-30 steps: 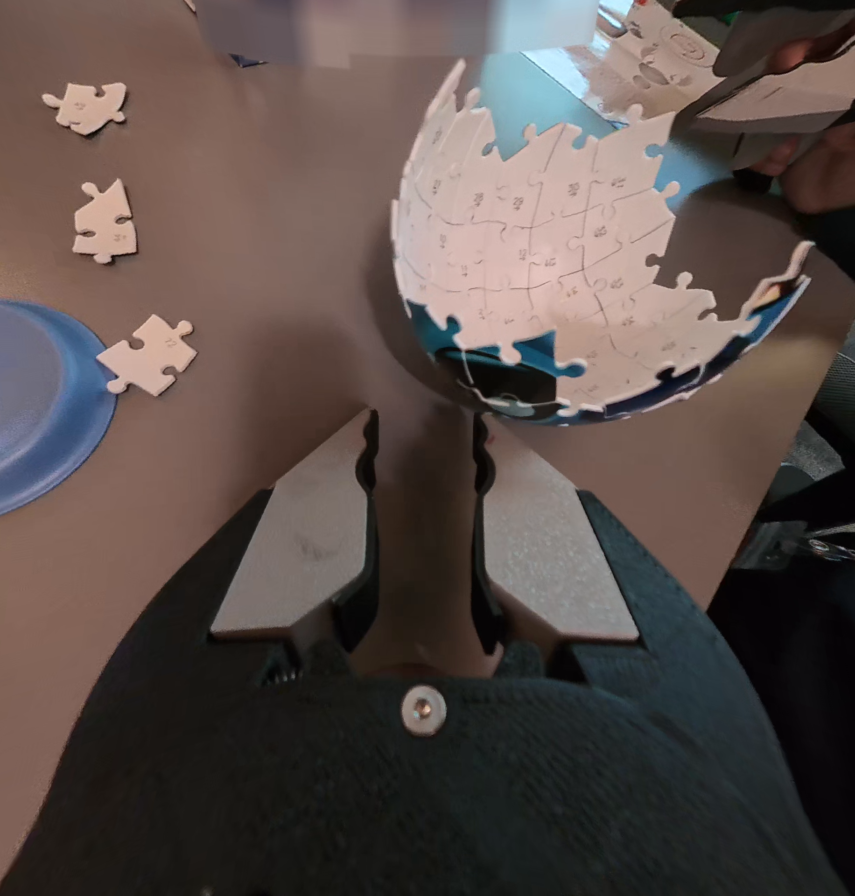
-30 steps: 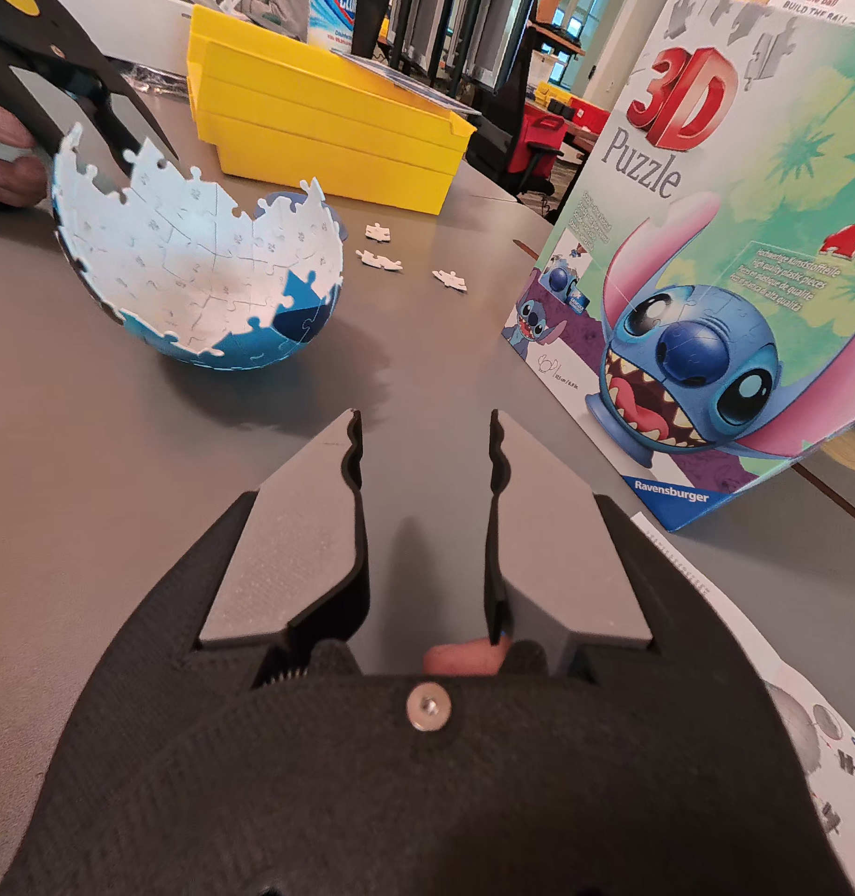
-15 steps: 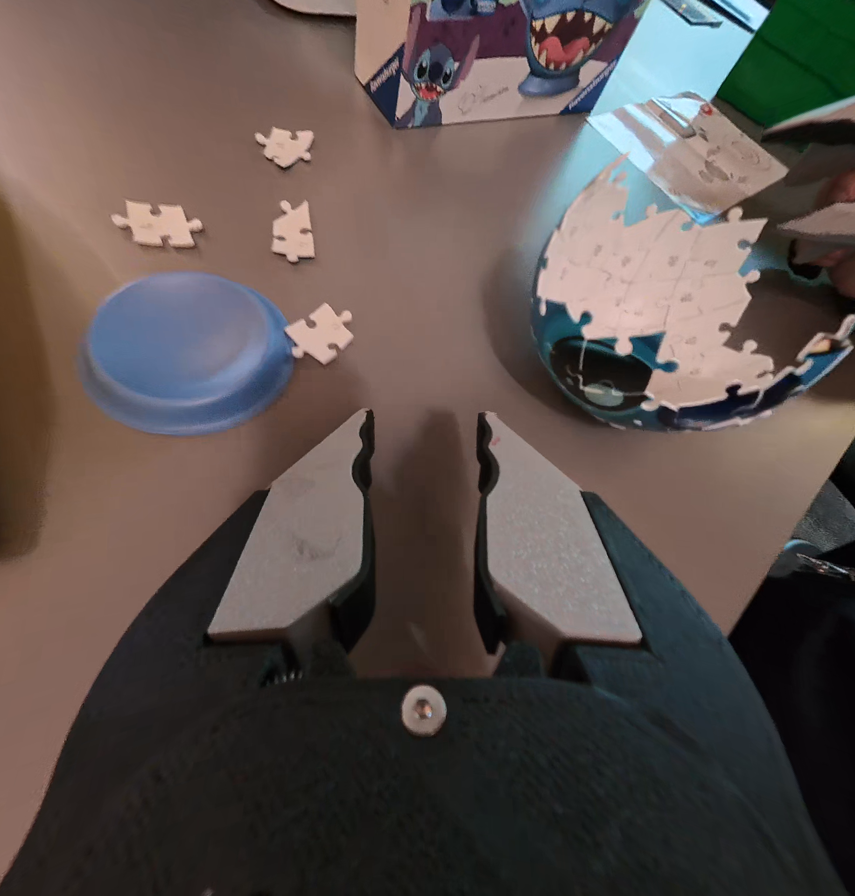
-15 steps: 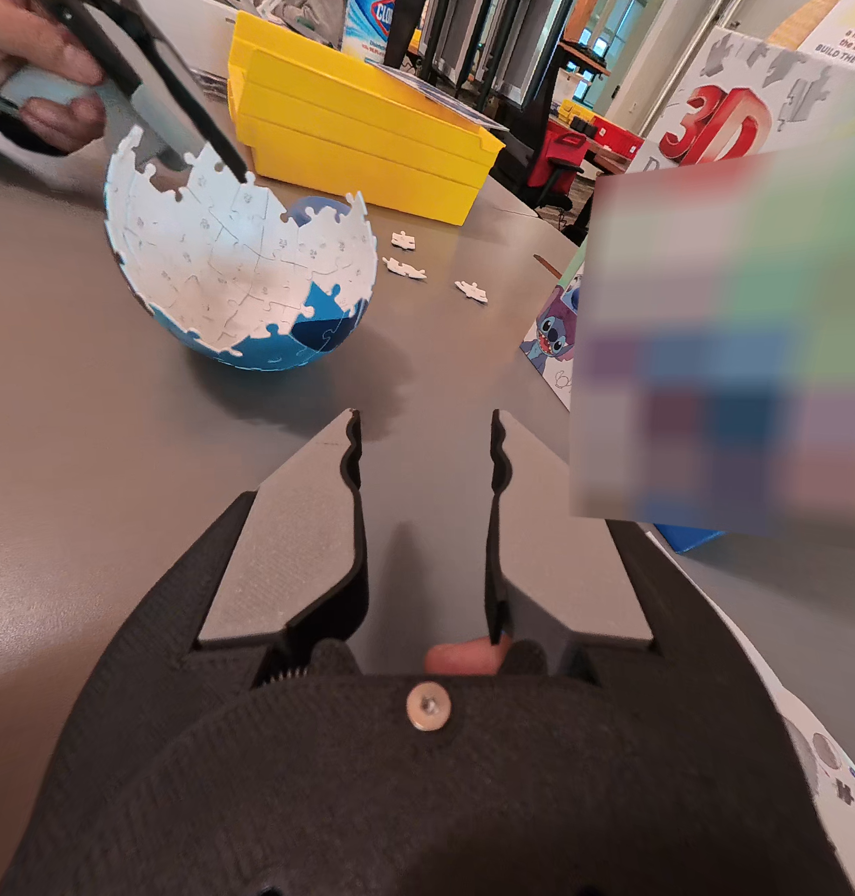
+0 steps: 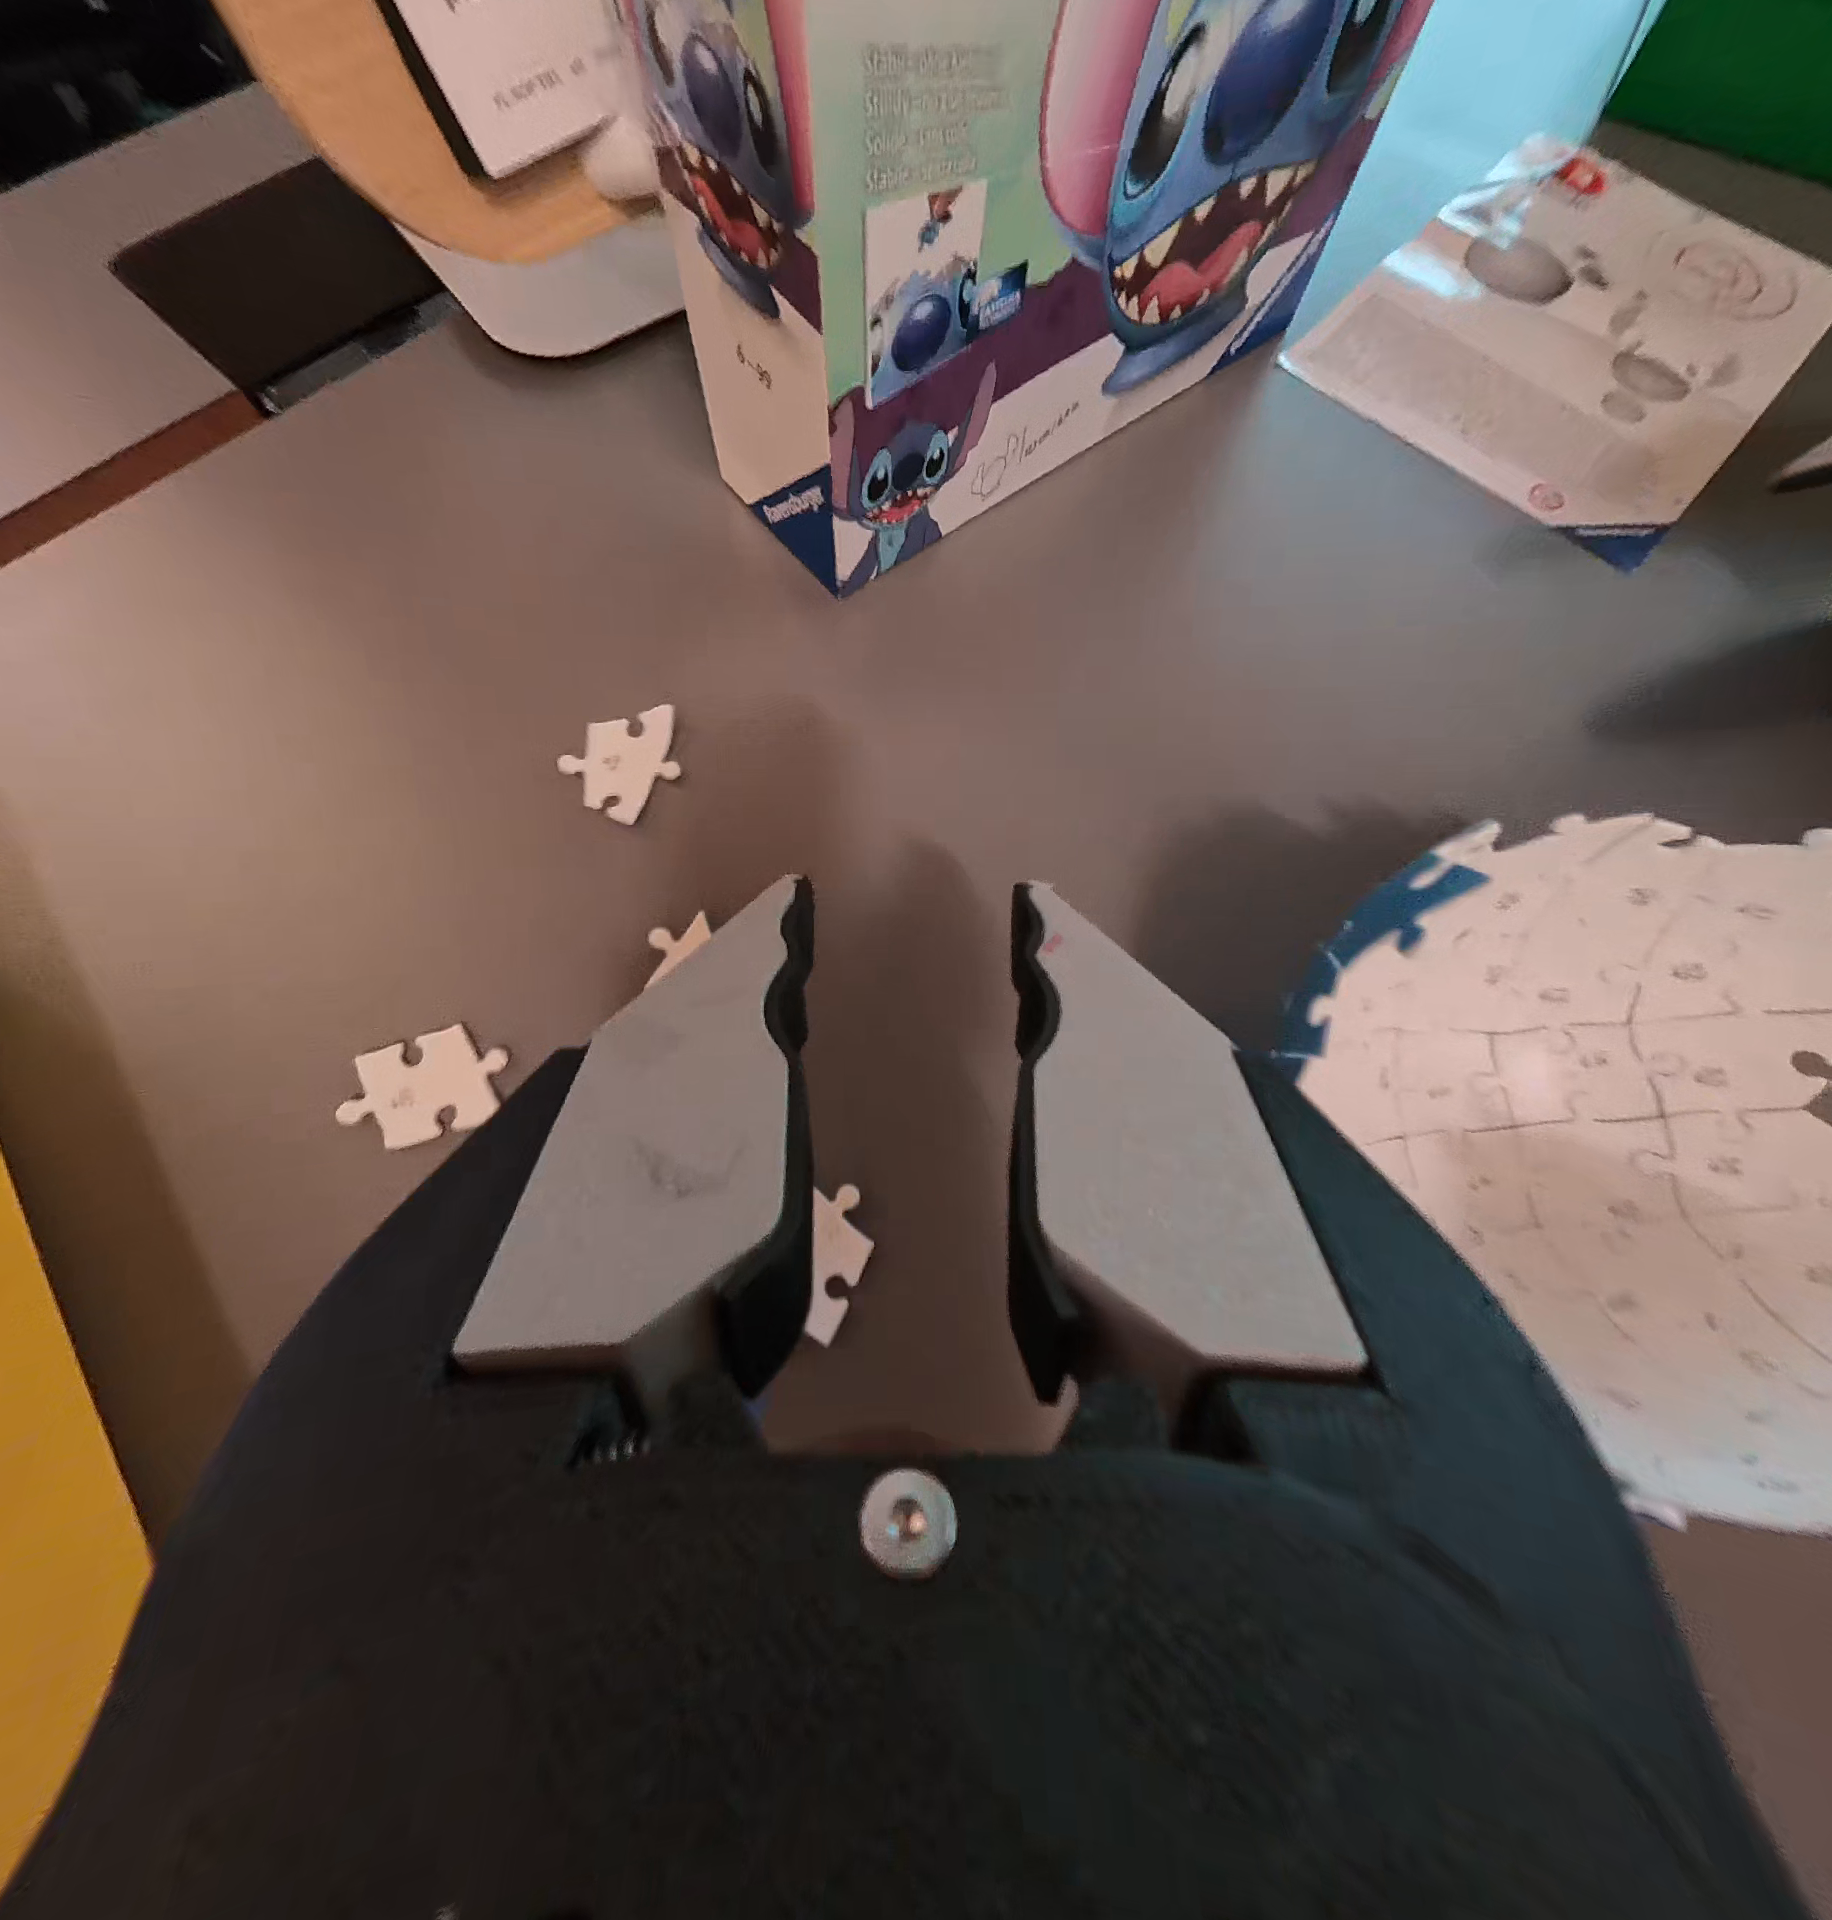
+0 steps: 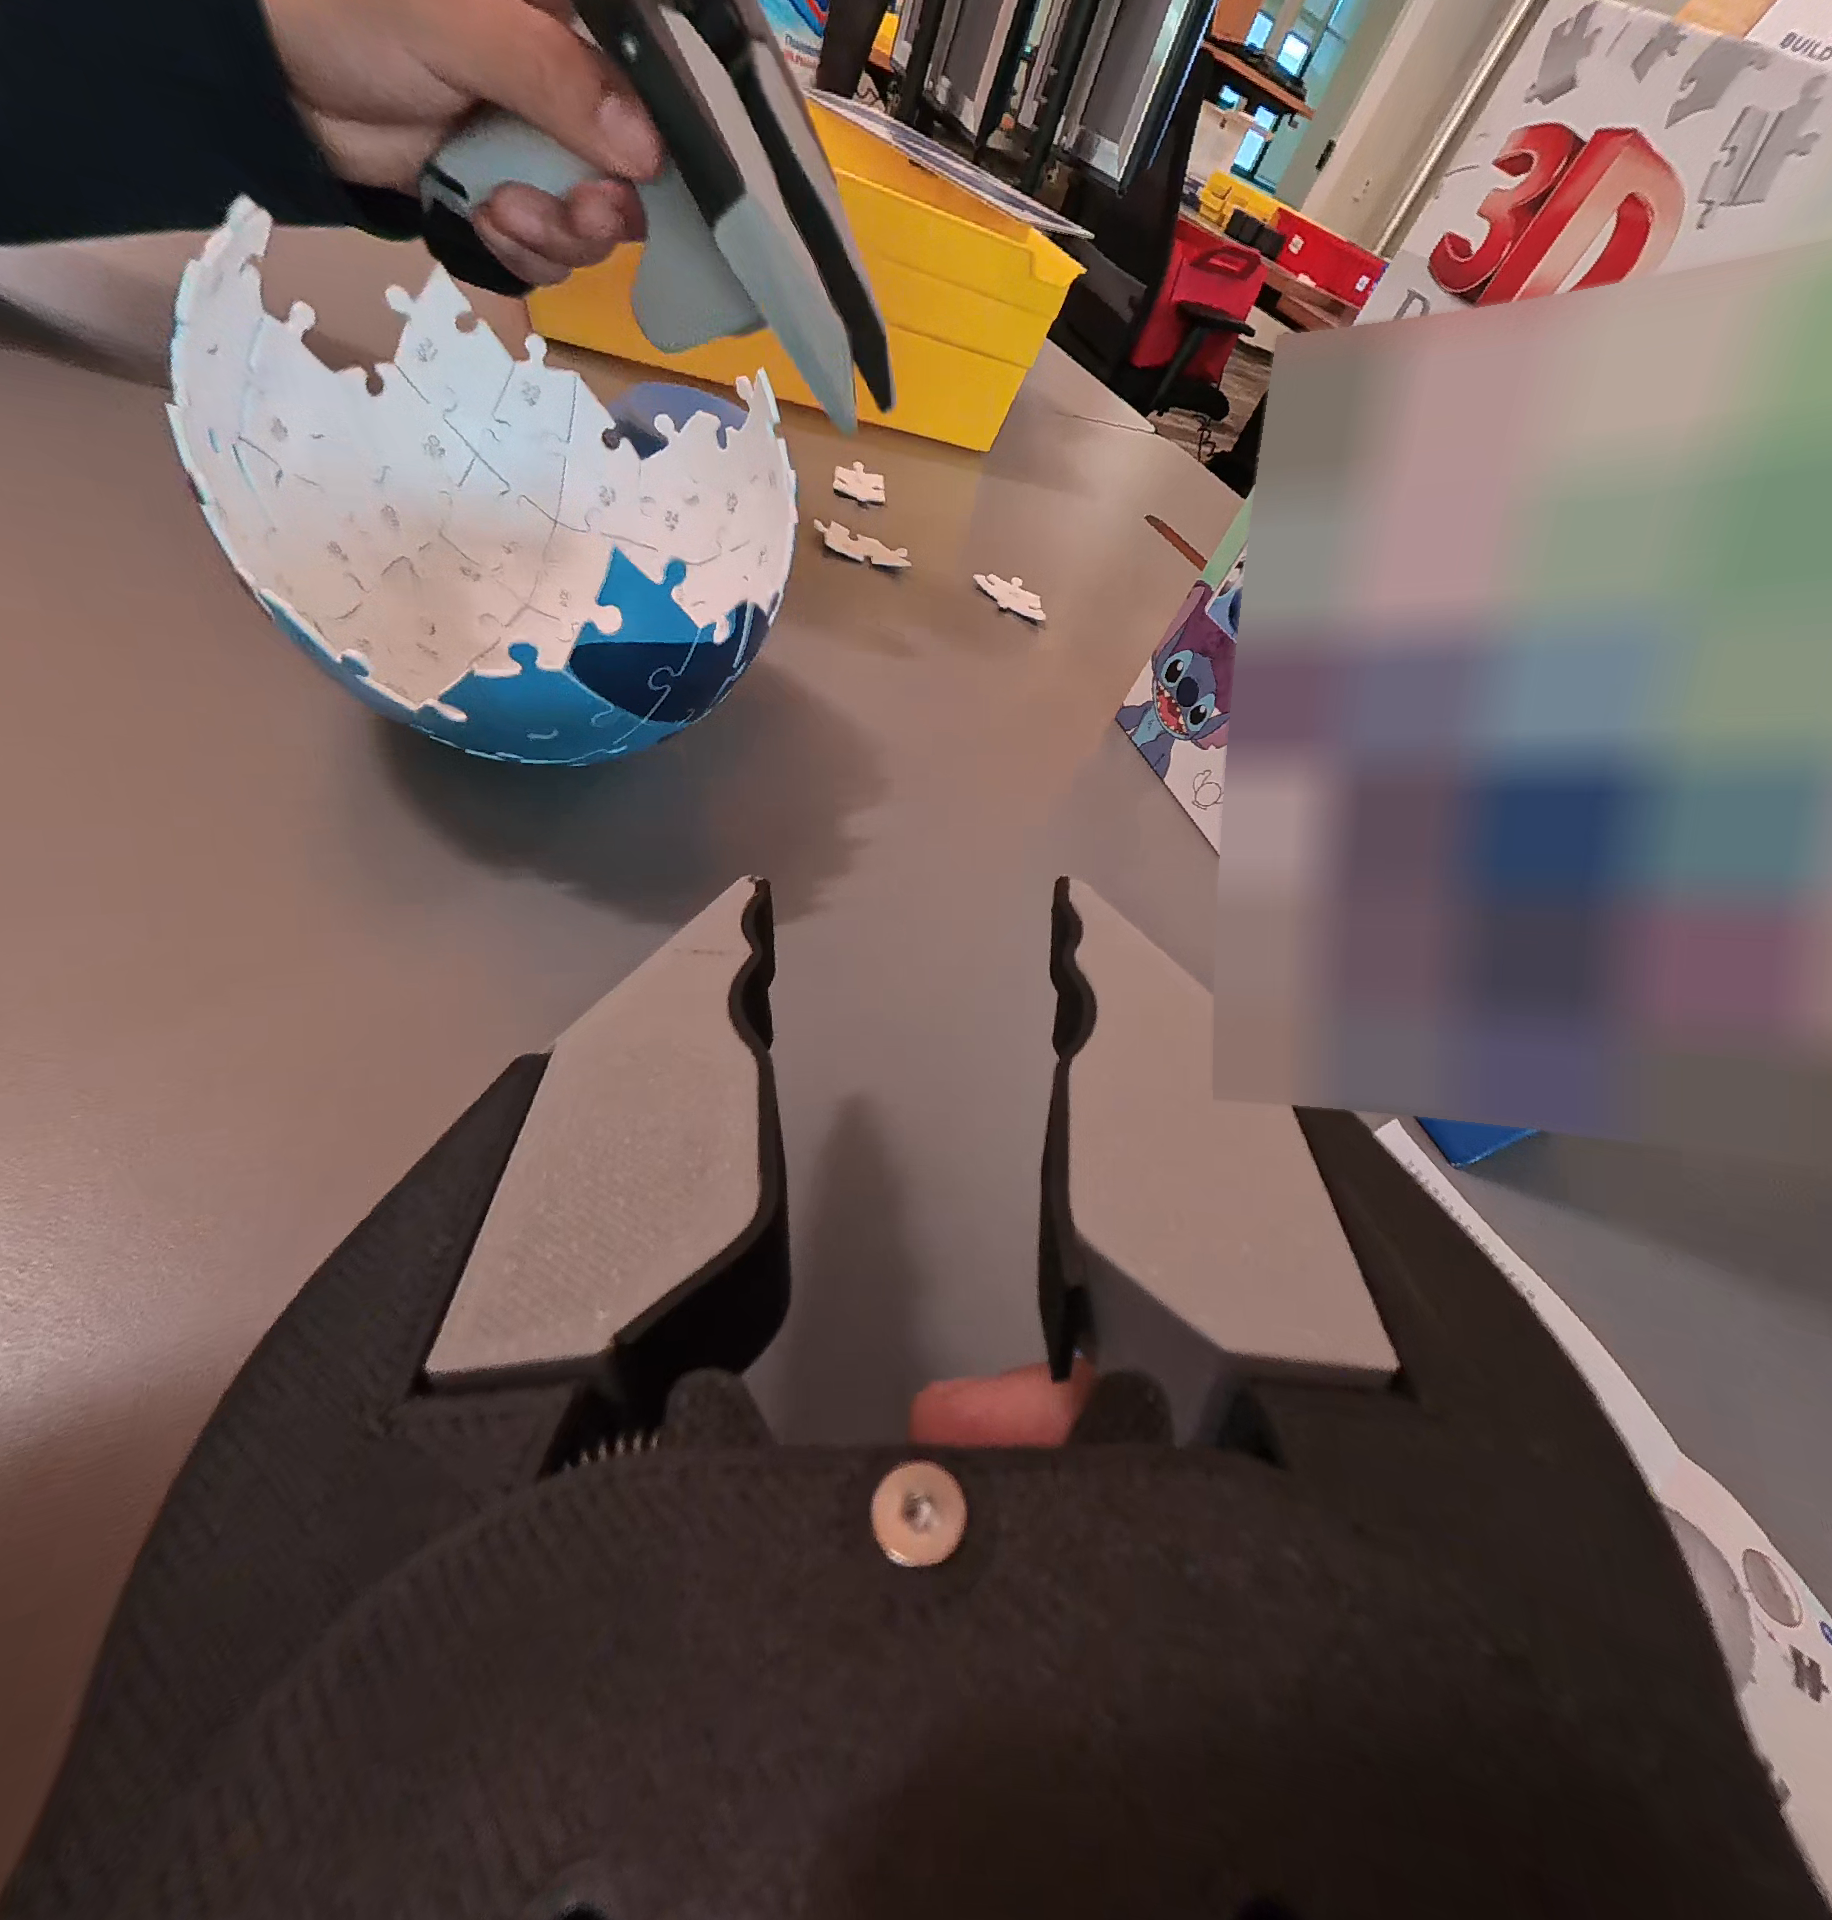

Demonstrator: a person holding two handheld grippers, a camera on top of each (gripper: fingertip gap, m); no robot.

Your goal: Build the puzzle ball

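The half-built puzzle ball (image 6: 476,551), a white-lined shell with a blue outside, rests open side up on the grey table. It also shows at the right of the left wrist view (image 5: 1618,1143). My left gripper (image 5: 912,904) is open and empty, hovering over loose white puzzle pieces (image 5: 621,764) (image 5: 424,1086) (image 5: 839,1257); one piece (image 5: 683,940) is partly hidden by its left finger. In the right wrist view the left gripper (image 6: 862,410) is held above the ball's far rim. My right gripper (image 6: 912,904) is open and empty, low over the table near the ball.
The puzzle box (image 5: 995,260) stands beyond the loose pieces. An instruction sheet (image 5: 1566,343) lies right of it. Yellow bins (image 6: 943,291) stand behind the ball, with a blue dome (image 6: 673,410) just behind its rim. Three loose pieces (image 6: 862,545) lie between ball and box. One gripper's finger ends stand about 20 cm off the other's.
My left gripper has swung away from the ball, leftward and onward to above the loose pieces, facing the box. My right gripper has moved a little closer to the ball. Both stayed open.
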